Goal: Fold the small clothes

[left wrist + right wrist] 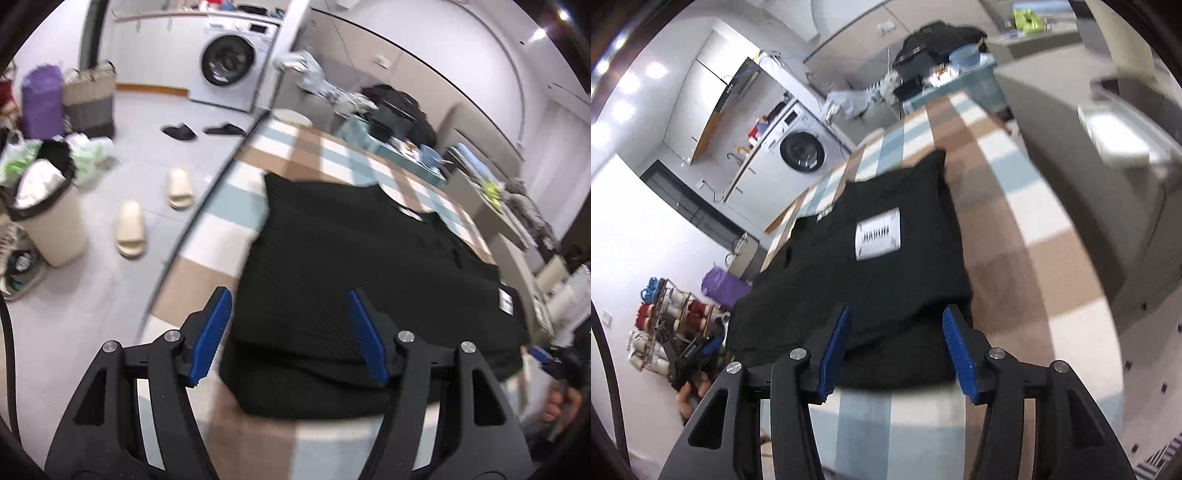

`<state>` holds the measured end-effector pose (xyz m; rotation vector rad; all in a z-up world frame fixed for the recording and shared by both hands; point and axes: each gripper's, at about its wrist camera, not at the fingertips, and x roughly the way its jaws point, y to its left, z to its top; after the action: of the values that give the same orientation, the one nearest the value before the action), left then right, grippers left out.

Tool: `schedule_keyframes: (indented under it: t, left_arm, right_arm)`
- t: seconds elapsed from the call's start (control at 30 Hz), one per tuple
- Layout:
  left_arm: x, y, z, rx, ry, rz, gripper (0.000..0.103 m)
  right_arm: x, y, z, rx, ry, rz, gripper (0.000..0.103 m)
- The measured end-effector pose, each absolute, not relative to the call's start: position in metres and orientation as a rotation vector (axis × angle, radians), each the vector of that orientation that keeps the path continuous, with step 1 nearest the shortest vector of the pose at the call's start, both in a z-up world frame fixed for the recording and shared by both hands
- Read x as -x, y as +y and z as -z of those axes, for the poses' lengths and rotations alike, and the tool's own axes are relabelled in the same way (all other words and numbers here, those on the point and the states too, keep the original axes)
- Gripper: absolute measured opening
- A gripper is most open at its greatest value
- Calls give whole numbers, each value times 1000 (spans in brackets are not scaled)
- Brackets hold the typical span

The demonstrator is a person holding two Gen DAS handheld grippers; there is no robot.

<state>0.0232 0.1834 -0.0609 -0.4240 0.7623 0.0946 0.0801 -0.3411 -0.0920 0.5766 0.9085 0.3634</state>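
A black garment (362, 266) lies partly folded on the checked tablecloth (236, 206). It also shows in the right wrist view (886, 266) with a white label (878, 233) on top. My left gripper (290, 332) is open and empty, above the garment's near left edge. My right gripper (895, 345) is open and empty, above the garment's near edge, with a folded layer under its fingers. The right gripper also shows at the right edge of the left wrist view (550, 360), and the left gripper at the lower left of the right wrist view (698, 354).
The table edge (199, 218) drops to a tiled floor with slippers (130, 229), a lined bin (48, 210) and bags. A washing machine (229, 59) stands beyond. Clutter, a dark bag (399, 110) and a blue bowl (964, 56) sit at the table's far end.
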Motion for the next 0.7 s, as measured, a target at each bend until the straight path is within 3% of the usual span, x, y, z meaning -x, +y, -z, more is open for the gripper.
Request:
schedule_keyframes:
  t: [0.3,0.53,0.7]
  left_arm:
    - [-15,158,74,435,838,11,63]
    - [-9,142,80,380,875,103,63]
    - [-10,136,92,376,973,164,63]
  right_arm:
    - [-95,-352,122,-669,918,-316,53]
    - [-100,-343,90,-694,780,-503,55]
    - [-100,-329,98,-651,846,-476,58]
